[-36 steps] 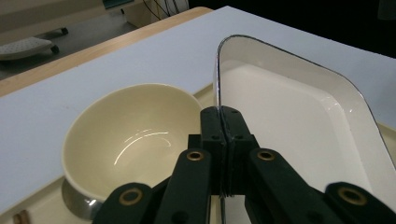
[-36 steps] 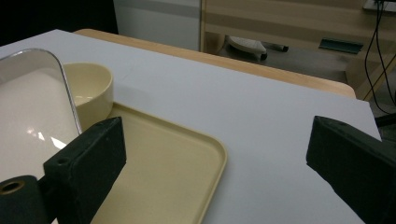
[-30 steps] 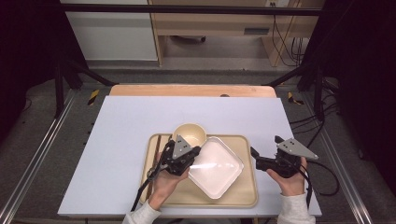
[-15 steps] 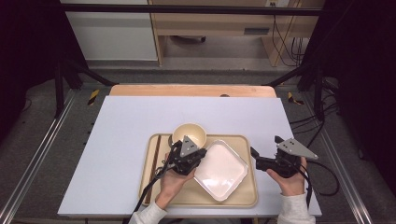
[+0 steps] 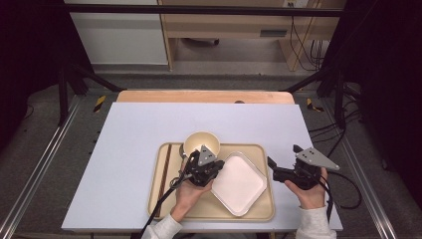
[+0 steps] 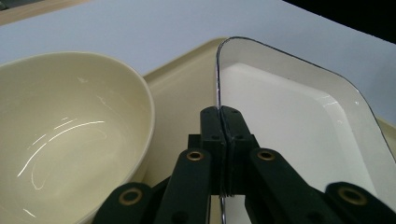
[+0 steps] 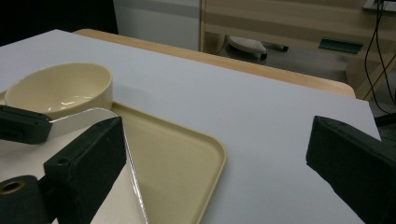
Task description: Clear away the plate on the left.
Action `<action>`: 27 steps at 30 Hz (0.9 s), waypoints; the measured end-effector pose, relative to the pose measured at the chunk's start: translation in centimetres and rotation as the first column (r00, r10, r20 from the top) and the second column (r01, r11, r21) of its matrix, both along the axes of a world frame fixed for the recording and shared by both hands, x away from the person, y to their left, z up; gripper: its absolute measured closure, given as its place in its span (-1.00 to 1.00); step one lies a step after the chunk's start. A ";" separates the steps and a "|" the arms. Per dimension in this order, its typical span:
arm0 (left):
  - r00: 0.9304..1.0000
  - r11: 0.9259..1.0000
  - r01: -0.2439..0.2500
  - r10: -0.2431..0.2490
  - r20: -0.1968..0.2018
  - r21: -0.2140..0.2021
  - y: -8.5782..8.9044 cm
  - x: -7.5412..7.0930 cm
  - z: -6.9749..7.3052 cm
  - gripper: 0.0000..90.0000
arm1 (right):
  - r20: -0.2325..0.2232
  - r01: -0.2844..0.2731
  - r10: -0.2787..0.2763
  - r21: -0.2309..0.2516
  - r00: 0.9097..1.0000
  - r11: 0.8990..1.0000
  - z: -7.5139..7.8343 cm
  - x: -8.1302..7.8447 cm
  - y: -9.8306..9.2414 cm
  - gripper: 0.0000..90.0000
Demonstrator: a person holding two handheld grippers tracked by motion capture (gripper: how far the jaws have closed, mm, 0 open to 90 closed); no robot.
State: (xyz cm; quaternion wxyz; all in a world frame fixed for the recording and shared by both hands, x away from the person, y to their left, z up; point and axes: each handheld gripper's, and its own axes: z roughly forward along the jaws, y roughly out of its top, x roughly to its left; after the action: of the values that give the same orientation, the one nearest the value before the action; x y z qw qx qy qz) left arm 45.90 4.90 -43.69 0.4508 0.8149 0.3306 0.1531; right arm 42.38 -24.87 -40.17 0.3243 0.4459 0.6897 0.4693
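A white square plate (image 5: pixel 240 183) lies on the beige tray (image 5: pixel 259 211), beside a cream bowl (image 5: pixel 201 143) at the tray's far edge. My left gripper (image 5: pixel 213 172) is shut on the plate's thin left rim; in the left gripper view the jaws pinch that rim (image 6: pixel 218 84), with the plate (image 6: pixel 289 116) to their right and the bowl (image 6: pixel 70 135) to their left. My right gripper (image 5: pixel 282 155) is held just off the tray's right edge, open and with nothing in it. The right gripper view looks between its spread jaws (image 7: pixel 217 140) at the tray (image 7: pixel 182 158), the plate's corner (image 7: pixel 135 200) and the bowl (image 7: pixel 60 88).
Dark brown chopsticks (image 5: pixel 164 172) lie along the tray's left side. The tray sits near the front of a pale blue table top (image 5: pixel 124 144) with a wooden strip (image 5: pixel 204 96) at its far edge. Cables trail from both grippers toward the person.
The left gripper has moved a little to the right and down with the plate, which was tilted up and now sits lower on the tray. The right gripper has not moved.
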 end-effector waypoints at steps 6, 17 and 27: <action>1.000 1.000 -0.005 0.006 -0.023 0.023 -0.6 0.6 -0.8 0.97 | -0.003 -0.002 0.002 -0.001 1.000 1.000 0.0 0.0 0.1 -0.88; 0.999 0.997 -0.021 0.024 -0.045 0.079 -1.0 1.1 -2.0 0.93 | -0.006 -0.002 0.002 -0.004 1.000 1.000 -0.1 0.1 0.1 -0.88; 0.997 0.994 -0.010 0.019 -0.077 0.107 -1.5 1.5 -3.3 0.88 | -0.010 -0.005 0.005 -0.005 1.000 1.000 -0.2 0.1 0.2 -0.88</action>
State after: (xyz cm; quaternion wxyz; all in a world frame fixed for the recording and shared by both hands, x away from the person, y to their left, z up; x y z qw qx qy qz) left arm 47.42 3.43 -46.97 0.3924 0.8407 0.3452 0.1418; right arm 42.50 -24.71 -40.34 0.3208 0.4457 0.6935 0.4663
